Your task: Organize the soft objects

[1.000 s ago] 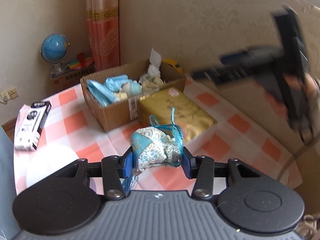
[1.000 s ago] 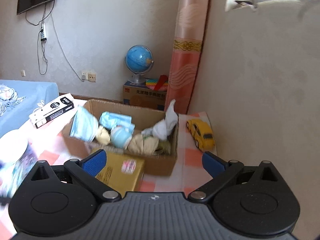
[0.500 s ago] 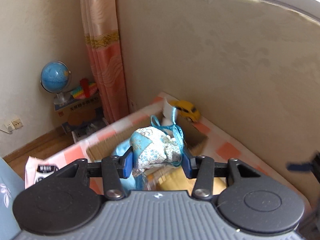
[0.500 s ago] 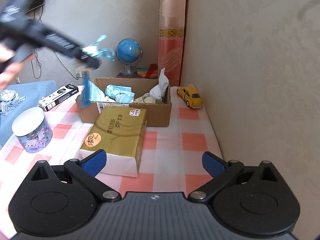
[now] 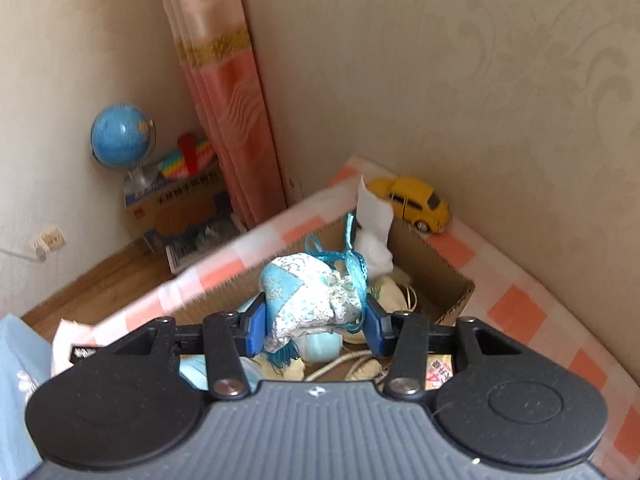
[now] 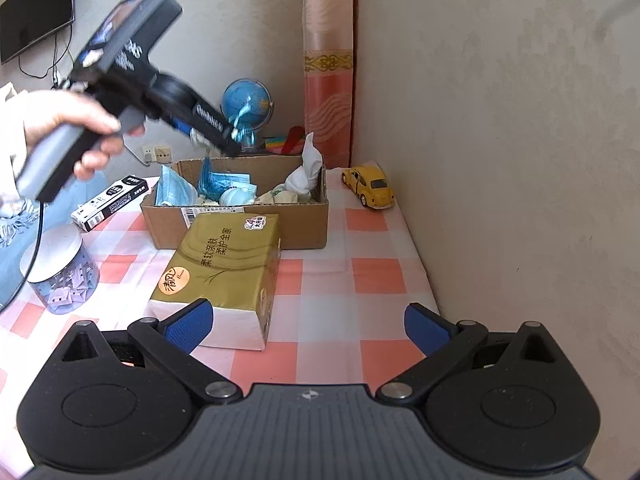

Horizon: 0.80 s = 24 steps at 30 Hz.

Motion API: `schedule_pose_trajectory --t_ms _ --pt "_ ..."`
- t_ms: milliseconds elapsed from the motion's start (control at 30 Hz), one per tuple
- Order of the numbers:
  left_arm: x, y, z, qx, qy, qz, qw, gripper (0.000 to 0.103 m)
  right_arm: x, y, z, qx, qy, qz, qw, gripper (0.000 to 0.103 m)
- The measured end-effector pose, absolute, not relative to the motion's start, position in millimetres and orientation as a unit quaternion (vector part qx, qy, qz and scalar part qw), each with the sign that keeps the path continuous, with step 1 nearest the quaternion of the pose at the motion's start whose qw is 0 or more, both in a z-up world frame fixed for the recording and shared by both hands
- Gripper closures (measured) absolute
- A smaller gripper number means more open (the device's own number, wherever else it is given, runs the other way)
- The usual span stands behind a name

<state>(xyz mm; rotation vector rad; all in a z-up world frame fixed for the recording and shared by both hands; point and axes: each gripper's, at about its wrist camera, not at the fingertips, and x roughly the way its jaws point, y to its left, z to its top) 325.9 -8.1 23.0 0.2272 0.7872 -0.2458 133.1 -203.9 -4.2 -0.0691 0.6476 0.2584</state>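
Left wrist view: left gripper [image 5: 316, 326] clenched on a blue patchwork pouch [image 5: 310, 300], blue pads pressed into both sides, tassel dangling below. Held in the air over the open cardboard box [image 5: 444, 276], above pale cloth bundles and a white rag [image 5: 374, 236] already inside. Yellow toy car [image 5: 416, 202] just beyond the box's far corner, near the wall.

Right wrist view: right gripper [image 6: 310, 326] spread wide with nothing between the pads, hanging over the checked tablecloth [image 6: 376, 276] just beside the gold tissue pack [image 6: 226, 264]. Farther off, a hand [image 6: 64, 128] with the other tool tilted down over the box [image 6: 240, 220], pouch partly hidden and blurred at its tip.

Likely trouble: looped drawstring or tassel snagging on a pad at release, dragging the pouch back out; release too near the rim, leaving the pouch draped on the cardboard edge or tipped onto the cloth; a low approach nudging the light box toward the car.
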Motion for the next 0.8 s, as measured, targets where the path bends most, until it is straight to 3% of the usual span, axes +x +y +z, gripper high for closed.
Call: schedule_pose_trajectory --t_ms 233,267,300,367,800 --pt "334 -11 5 0.069 0.415 -0.098 0.902 0.054 132 -201 -5 -0.036 0.317 0.129 0.939 0.000" --pt "334 -11 4 0.063 0.415 -0.100 0.902 0.043 132 -200 -5 -0.038 0.317 0.130 0.939 0.000" --pt "333 -11 3 0.059 0.415 -0.101 0.902 0.024 131 -200 -5 -0.040 0.317 0.130 0.939 0.000" --pt "328 -11 6 0.059 0.398 -0.091 0.911 0.009 131 -200 -4 -0.040 0.315 0.129 0.939 0.000" --pt "269 3 27 0.056 0.328 -0.082 0.939 0.002 126 -193 1 -0.041 0.312 0.136 0.939 0.000"
